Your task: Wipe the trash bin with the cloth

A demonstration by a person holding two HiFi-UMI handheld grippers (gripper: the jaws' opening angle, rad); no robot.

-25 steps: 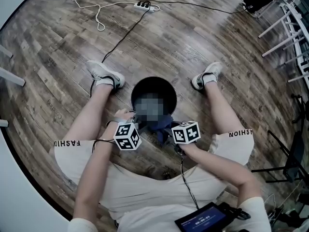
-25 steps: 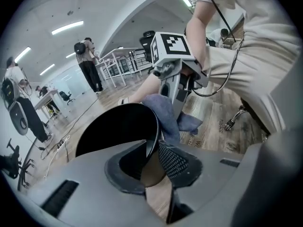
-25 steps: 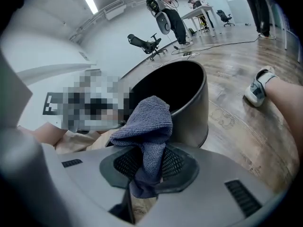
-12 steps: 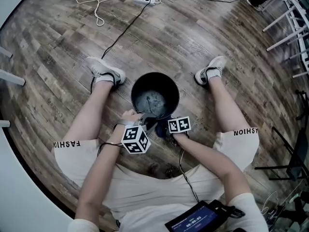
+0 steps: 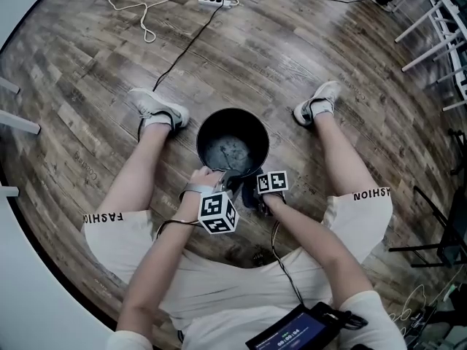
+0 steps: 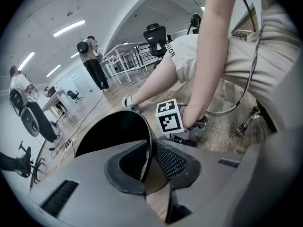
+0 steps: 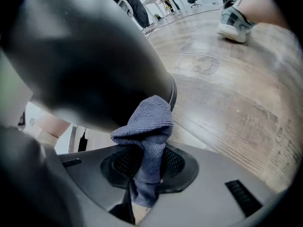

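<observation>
Head view: a black round trash bin (image 5: pixel 233 143) stands upright on the brown wooden plank floor (image 5: pixel 306 57), well away from its edges, between the seated person's two white shoes (image 5: pixel 155 109). The left gripper (image 5: pixel 221 176) meets the bin's near rim. The right gripper (image 5: pixel 246 192) is just beside it, carrying a dark blue woven cloth (image 5: pixel 250 195) at the bin's near outer side.

Left gripper view: the left gripper (image 6: pixel 150 168) has its jaws, which have just closed, pinching the thin rim of the trash bin (image 6: pixel 111 131), one jaw inside the wall and one outside. The right gripper's white marker cube (image 6: pixel 169 116) shows just behind.

Right gripper view: the right gripper (image 7: pixel 147 175) has its jaws pressed together on the cloth (image 7: pixel 147 129). The bunched upper end of the cloth touches the outer wall of the trash bin (image 7: pixel 85 60), above the floor (image 7: pixel 227 98).
</observation>
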